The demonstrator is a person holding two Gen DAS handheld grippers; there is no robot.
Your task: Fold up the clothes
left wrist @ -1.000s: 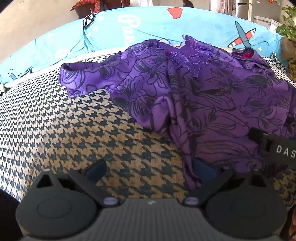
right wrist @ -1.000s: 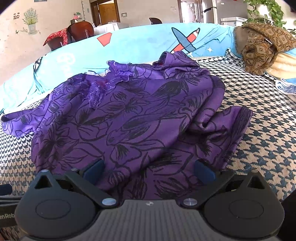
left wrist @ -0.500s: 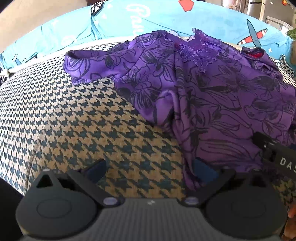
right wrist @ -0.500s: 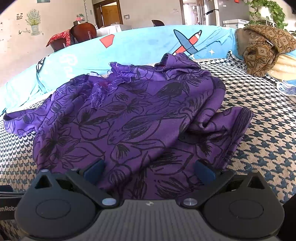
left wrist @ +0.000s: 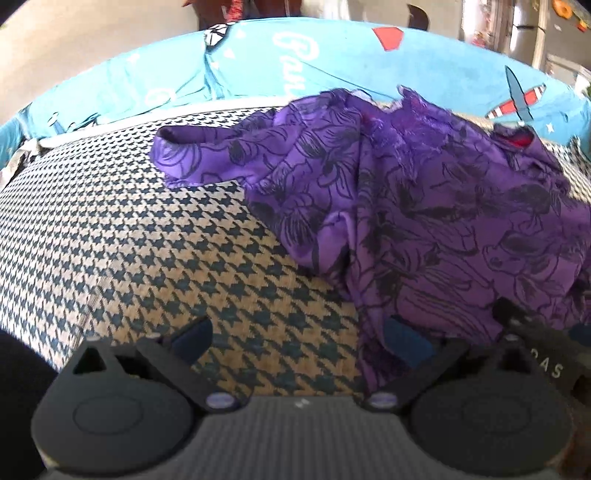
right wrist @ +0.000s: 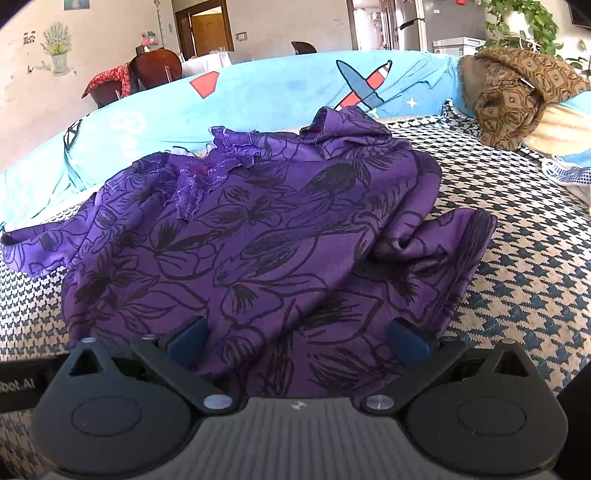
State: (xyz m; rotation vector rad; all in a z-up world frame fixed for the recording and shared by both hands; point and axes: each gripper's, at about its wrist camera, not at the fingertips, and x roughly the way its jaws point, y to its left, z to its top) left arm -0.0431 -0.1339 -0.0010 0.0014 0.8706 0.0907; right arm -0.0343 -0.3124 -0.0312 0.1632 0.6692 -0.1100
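A crumpled purple floral garment (right wrist: 258,236) lies heaped on a houndstooth-covered sofa (left wrist: 110,240); the left claw (left wrist: 297,339) and right claw (right wrist: 295,338), both spread apart, hover at its near hem, seemingly poised to grip.

Sunlit room: houndstooth cover (right wrist: 517,236), blue cartoon sheet (right wrist: 280,92), wooden door (right wrist: 207,33), potted plant (right wrist: 524,22), refrigerator (right wrist: 410,22).

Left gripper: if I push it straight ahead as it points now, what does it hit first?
Probably the houndstooth cover: the open left gripper points over it, while the purple garment edge overlaps only its right finger. Depth is unclear.
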